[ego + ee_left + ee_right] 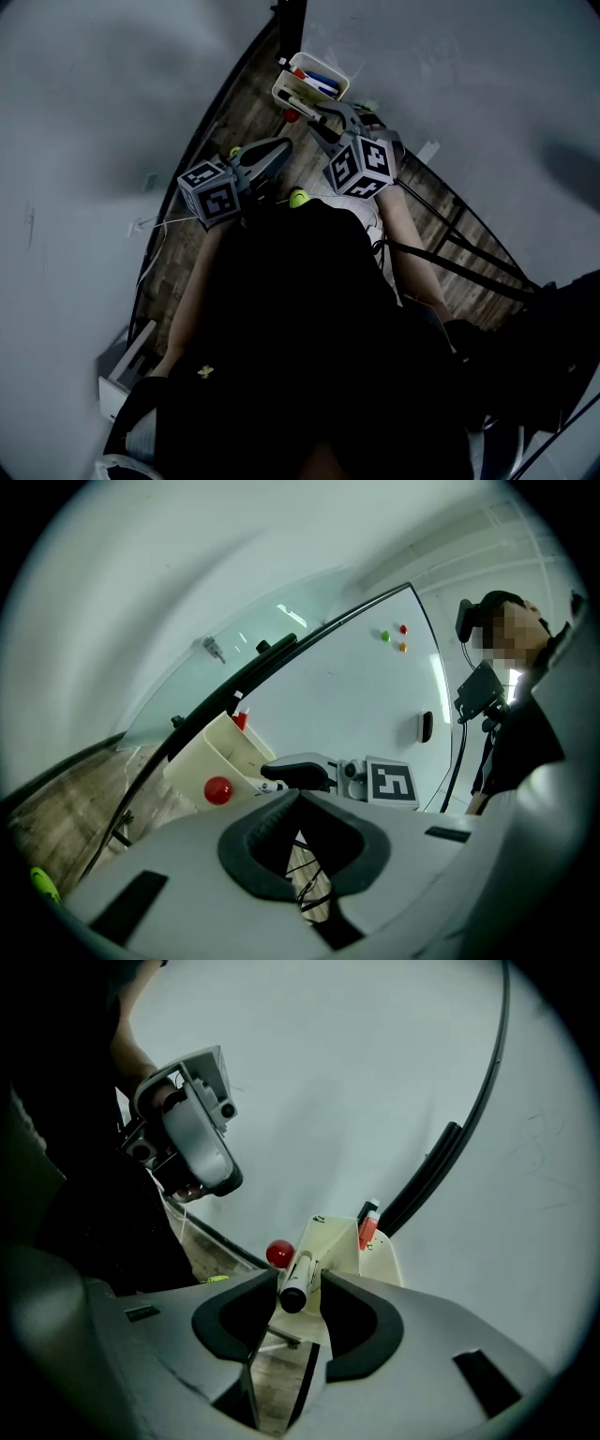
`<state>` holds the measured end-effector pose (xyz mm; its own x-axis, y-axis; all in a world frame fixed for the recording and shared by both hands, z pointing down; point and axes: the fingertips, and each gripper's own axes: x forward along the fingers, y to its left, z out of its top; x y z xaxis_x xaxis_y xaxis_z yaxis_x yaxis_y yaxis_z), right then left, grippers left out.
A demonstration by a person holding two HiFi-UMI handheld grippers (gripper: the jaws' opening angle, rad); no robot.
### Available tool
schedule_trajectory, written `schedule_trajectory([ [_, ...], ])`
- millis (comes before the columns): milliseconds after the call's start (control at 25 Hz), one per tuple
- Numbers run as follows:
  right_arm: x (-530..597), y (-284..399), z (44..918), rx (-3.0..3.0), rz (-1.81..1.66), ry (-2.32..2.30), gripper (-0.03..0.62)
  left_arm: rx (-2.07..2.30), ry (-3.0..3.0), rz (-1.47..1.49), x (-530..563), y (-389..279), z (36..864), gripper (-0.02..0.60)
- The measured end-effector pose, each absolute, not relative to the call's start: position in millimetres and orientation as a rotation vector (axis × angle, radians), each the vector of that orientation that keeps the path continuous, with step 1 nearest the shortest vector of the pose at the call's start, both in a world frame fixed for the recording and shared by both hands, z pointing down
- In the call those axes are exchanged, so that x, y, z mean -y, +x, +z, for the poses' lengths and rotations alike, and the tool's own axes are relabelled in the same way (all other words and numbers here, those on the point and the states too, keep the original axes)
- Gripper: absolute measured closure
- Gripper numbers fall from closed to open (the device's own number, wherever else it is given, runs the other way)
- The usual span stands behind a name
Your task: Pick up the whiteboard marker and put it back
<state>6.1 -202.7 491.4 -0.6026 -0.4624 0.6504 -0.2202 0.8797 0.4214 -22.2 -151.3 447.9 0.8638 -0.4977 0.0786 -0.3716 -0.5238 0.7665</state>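
Observation:
In the right gripper view my right gripper (301, 1277) is shut on a white whiteboard marker (294, 1290) whose dark end points at the camera. Just beyond it a cream marker holder (333, 1241) hangs on the whiteboard, with a red marker (367, 1227) standing in it. The head view shows the holder (284, 86) with several markers inside and the right gripper (321, 122) just below it. My left gripper (298, 795) is shut with nothing in it. It hangs left of the right gripper and short of the holder (225, 757).
A red round magnet (278, 1253) sticks to the holder's side. The whiteboard (356, 686) carries three small magnets (395, 637) and a dark eraser (427, 727). A black frame bar (431, 1171) runs behind the holder. Wooden floor (178, 262) and stand legs (450, 258) lie below.

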Motion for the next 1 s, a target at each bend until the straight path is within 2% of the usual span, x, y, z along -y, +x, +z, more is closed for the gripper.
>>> schedule_trajectory([
  [160, 202, 6, 493, 2.226, -0.403, 0.463, 0.45, 0.625, 2.192, -0.188, 154, -22, 446, 0.575],
  [320, 200, 4, 494, 2.234, -0.409, 0.445, 0.492, 0.622, 2.193, -0.178, 153, -19, 443, 0.575],
  [1000, 197, 7, 480, 2.343, -0.302, 0.523, 0.517, 0.605, 2.199, -0.17, 146, -18, 445, 0.575],
])
